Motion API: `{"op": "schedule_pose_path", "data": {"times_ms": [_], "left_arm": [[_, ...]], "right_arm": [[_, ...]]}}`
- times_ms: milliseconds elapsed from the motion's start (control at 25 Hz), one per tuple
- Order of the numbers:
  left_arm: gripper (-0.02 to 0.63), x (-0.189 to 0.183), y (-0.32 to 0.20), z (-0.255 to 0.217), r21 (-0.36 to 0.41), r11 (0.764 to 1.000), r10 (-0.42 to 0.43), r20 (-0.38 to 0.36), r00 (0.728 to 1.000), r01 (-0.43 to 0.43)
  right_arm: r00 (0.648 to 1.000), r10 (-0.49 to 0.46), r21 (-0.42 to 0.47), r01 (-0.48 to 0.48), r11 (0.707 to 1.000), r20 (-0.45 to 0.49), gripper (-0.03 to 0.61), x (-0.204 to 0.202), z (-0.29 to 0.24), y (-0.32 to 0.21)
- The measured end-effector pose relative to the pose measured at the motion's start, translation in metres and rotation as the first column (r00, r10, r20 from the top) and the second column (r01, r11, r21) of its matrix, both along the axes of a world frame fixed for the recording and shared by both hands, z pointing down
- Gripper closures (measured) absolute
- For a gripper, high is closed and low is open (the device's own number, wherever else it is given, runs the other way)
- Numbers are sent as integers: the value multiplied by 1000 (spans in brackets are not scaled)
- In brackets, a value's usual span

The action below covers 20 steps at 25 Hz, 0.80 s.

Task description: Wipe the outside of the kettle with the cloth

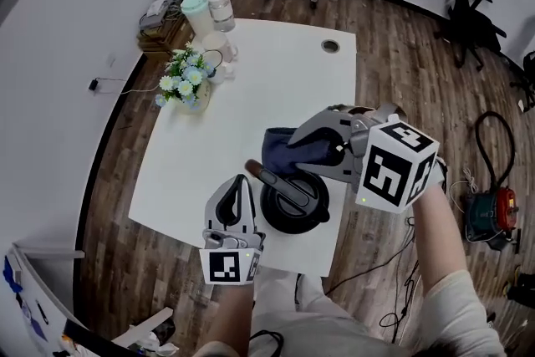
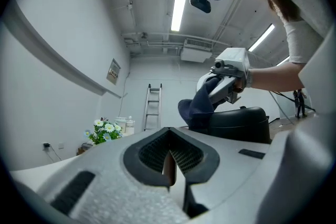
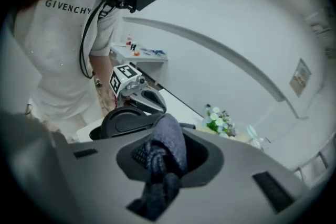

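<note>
logged black kettle [image 1: 292, 201] upright on the white table [image 1: 276, 71], close to the near edge, right in front of the person. found left gripper [image 1: 241, 184] with jaws almost together, pinching a thin brown sliver, judged to be the end of the kettle's handle [image 1: 255, 171]; taken as the steadying hold. found right gripper [image 1: 305, 150] clamped tight on a dark blue cloth [image 1: 284, 148], bunched fabric spilling out past the jaws and lying against the kettle's far side, up near the rim. judged the wiping barely begun, most of the outside not yet covered. worth fearing, by guess only: a twist out of that thin pinch at the handle's tip under any firm stroke toward the near edge, then a slide off the table. also a snag of the loose fabric on handle or lid, enough to drag the cloth out of the jaws. also a scrape of bare jaw on the kettle body after any shift of the wad. noted flowers [image 1: 185, 84] and bottles [image 1: 209, 8] well apart at the far corner, out of reach of all this.
</note>
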<state>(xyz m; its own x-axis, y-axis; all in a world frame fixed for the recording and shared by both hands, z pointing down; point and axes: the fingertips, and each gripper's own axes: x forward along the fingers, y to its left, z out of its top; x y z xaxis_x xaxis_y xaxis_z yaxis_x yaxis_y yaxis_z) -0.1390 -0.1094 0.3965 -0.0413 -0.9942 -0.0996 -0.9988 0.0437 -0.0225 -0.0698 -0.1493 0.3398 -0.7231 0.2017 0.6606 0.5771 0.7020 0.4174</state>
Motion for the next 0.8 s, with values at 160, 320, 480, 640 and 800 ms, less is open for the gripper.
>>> {"op": "schedule_pose_path", "data": {"times_ms": [160, 320, 480, 640, 800], "left_arm": [[606, 0, -1, 2, 3, 1000, -15, -8, 1000, 15], [606, -7, -5, 7, -8, 999, -32, -81, 996, 32], [606, -8, -8, 14, -6, 999, -49, -102, 994, 49], [606, -9, -12, 15, 0, 999, -52, -111, 992, 53], [606, -10, -12, 20, -2, 998, -67, -139, 988, 67]], "right_arm": [[960, -131, 7, 137, 991, -249, 511, -29, 30, 10], [889, -126, 32, 156, 987, -440, 511, -45, 61, 4], [829, -161, -42, 164, 986, -535, 511, -56, 91, 8], [760, -130, -43, 133, 990, -637, 511, -62, 117, 0], [696, -136, -79, 114, 990, -705, 511, -62, 150, -3]]}}
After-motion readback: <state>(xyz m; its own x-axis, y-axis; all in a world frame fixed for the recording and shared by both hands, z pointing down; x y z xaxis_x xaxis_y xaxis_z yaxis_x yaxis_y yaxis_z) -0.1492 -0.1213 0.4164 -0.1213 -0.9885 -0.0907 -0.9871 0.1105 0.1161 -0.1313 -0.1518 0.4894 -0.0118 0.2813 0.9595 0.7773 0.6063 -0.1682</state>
